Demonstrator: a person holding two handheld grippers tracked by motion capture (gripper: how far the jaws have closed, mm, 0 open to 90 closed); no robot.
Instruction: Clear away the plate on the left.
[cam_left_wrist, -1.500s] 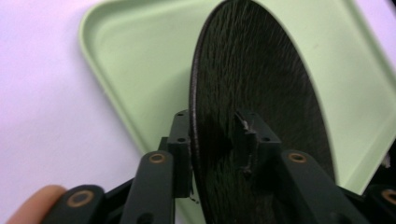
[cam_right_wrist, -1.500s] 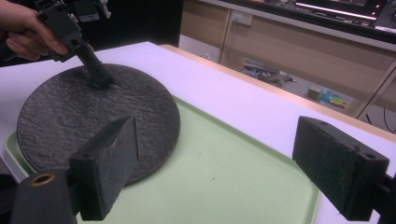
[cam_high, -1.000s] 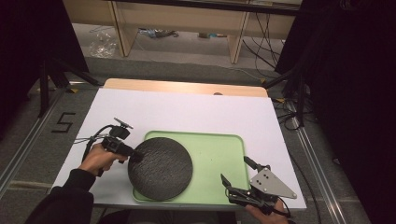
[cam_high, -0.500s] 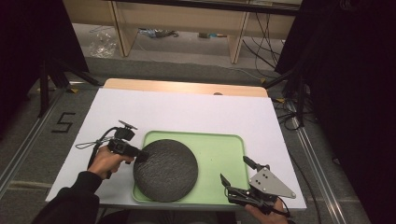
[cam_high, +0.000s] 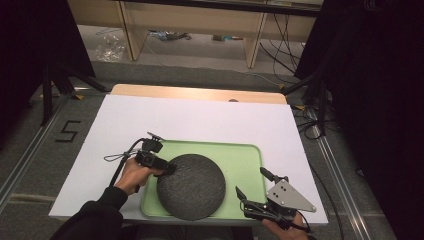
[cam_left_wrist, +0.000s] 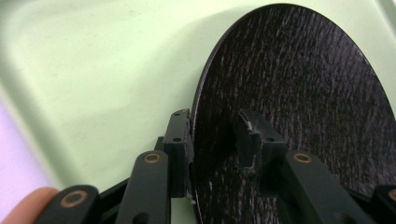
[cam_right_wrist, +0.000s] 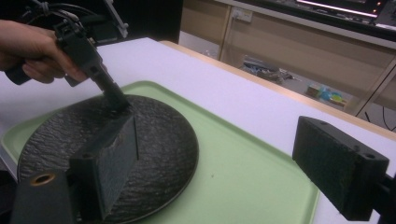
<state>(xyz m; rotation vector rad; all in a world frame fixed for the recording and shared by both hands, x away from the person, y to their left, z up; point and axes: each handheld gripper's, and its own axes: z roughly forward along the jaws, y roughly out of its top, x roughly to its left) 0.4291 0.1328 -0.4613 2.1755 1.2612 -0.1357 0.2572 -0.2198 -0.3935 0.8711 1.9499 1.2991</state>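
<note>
Gripping the dark plate (cam_high: 190, 186) rim, your left gripper (cam_left_wrist: 215, 140) pinches it over the green tray (cam_high: 240, 155).
Right gripper (cam_right_wrist: 215, 168) gapes, released; its view reveals the plate's rippled face.

The one readable mark is a black number 5 (cam_high: 68, 131), stuck in dark strips on the grey floor (cam_high: 30, 150) just left of the tabletop (cam_high: 200, 120), seen in the high view. Nothing readable stands on the tabletop, and no lettering can be made out in the two gripper views
</note>
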